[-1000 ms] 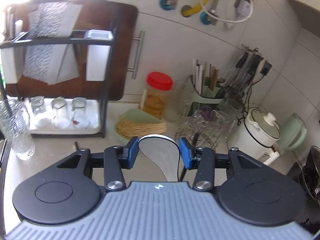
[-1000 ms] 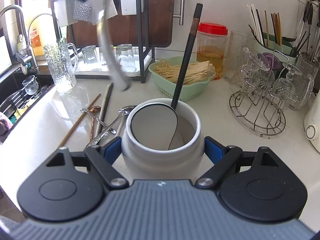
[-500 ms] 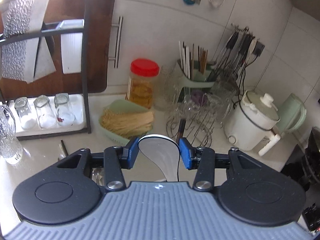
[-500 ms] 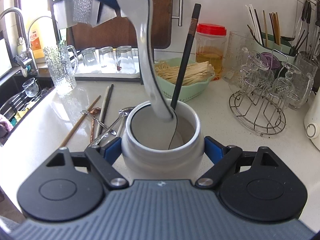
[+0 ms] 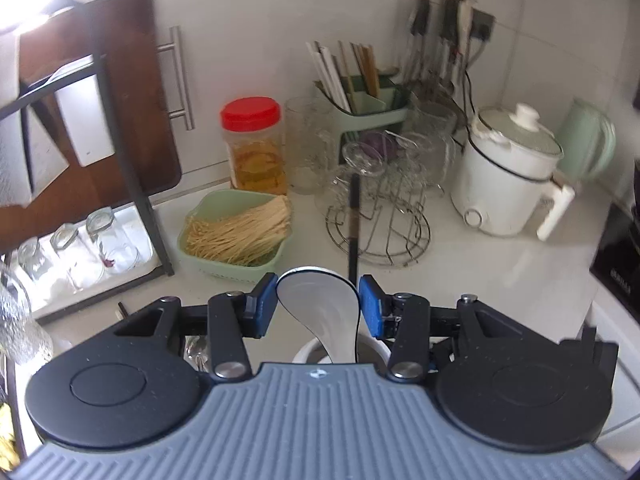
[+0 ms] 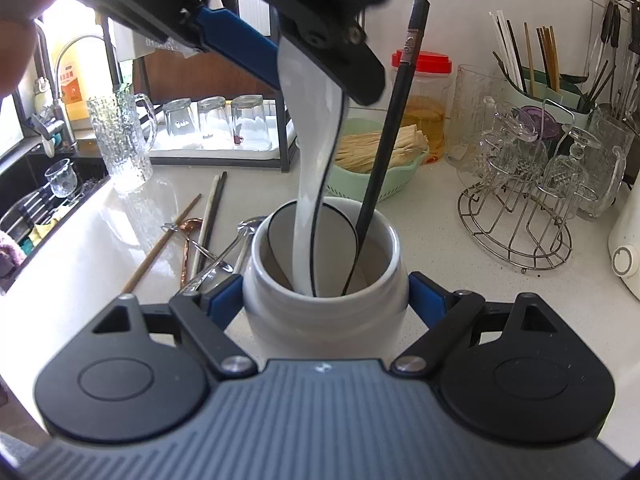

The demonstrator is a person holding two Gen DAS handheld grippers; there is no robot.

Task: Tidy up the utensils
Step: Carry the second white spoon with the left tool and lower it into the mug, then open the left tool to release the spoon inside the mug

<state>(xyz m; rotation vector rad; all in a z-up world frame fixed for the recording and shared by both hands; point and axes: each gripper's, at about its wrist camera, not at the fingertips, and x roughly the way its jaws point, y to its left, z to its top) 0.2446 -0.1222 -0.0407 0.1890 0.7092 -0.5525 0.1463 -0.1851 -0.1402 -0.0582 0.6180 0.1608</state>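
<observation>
My left gripper [image 5: 318, 300] is shut on the bowl of a white ceramic spoon [image 5: 320, 312]. It holds the spoon upright, handle down, inside a white ceramic jar [image 6: 324, 280]. In the right wrist view the spoon [image 6: 316, 152] hangs from the left gripper [image 6: 280, 44] into the jar's mouth. My right gripper [image 6: 326, 300] is shut on the jar on the counter. A black ladle [image 6: 384, 140] and another white spoon [image 6: 280, 236] stand in the jar. Loose chopsticks [image 6: 212, 212] and metal spoons [image 6: 224, 260] lie on the counter left of the jar.
A green basket of noodles [image 6: 380, 152], a red-lidded jar [image 6: 424, 100] and a wire rack of glasses [image 6: 520, 208] stand behind. A green utensil caddy [image 6: 552, 92], a white cooker [image 5: 508, 180], a dish rack with glasses [image 6: 216, 124] and the sink [image 6: 40, 196] surround.
My left gripper has come down over the jar and lowered the white spoon's handle deeper into it. My right gripper has kept still on the jar.
</observation>
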